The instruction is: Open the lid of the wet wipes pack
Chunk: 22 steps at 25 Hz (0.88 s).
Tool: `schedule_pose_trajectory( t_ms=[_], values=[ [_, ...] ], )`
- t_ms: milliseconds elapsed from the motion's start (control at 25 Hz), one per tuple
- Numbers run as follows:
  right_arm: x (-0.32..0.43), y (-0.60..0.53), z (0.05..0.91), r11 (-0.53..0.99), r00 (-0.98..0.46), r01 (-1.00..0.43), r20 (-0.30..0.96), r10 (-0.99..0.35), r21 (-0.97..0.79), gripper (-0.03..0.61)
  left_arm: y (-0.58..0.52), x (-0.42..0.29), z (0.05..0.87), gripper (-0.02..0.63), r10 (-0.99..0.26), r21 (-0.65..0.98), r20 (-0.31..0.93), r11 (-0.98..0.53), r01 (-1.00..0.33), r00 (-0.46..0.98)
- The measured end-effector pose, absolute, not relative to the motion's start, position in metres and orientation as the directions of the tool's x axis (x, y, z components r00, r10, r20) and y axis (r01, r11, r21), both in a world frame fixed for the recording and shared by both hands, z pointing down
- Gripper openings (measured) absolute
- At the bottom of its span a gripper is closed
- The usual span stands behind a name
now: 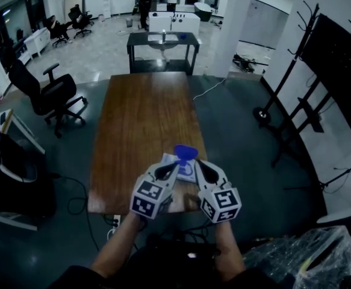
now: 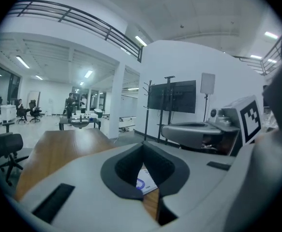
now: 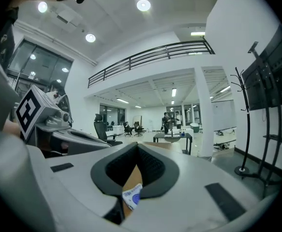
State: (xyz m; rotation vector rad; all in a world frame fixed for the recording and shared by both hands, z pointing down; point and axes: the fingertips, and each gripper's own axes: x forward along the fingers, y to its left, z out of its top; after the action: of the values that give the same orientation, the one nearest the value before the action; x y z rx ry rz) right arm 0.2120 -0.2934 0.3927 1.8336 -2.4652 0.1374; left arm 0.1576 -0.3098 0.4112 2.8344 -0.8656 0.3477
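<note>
The wet wipes pack lies white and flat on the wooden table near its front edge. Its blue lid stands flipped up at the far side. Both grippers hang above the pack, side by side and pointing away from me. My left gripper is shut with nothing in it, just left of the pack. My right gripper is shut and empty too, just right of the lid. In the left gripper view a bit of the pack shows below the closed jaws. The right gripper view shows the pack under its jaws.
A black office chair stands left of the table, and a dark stand with a screen stands at the right. A small dark table sits beyond the far end. Cables run over the floor at the left front corner.
</note>
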Motion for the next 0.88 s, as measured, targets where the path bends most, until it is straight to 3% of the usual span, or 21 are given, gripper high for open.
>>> schedule_pose_trajectory(
  t_ms=[320,880],
  values=[
    [0.198,-0.279,0.365,0.320,-0.322,-0.945,0.024,-0.946,-0.064,0.011,-0.300,0.148,0.382,0.005,-0.527,0.063,0.206,-0.834,-0.549,0.824],
    [0.196,-0.276,0.357,0.315,-0.317,-0.947,0.014,-0.948,-0.061,0.011,-0.297,0.145,0.375,0.005,-0.533,0.042,0.197,-0.834,-0.550,0.823]
  ],
)
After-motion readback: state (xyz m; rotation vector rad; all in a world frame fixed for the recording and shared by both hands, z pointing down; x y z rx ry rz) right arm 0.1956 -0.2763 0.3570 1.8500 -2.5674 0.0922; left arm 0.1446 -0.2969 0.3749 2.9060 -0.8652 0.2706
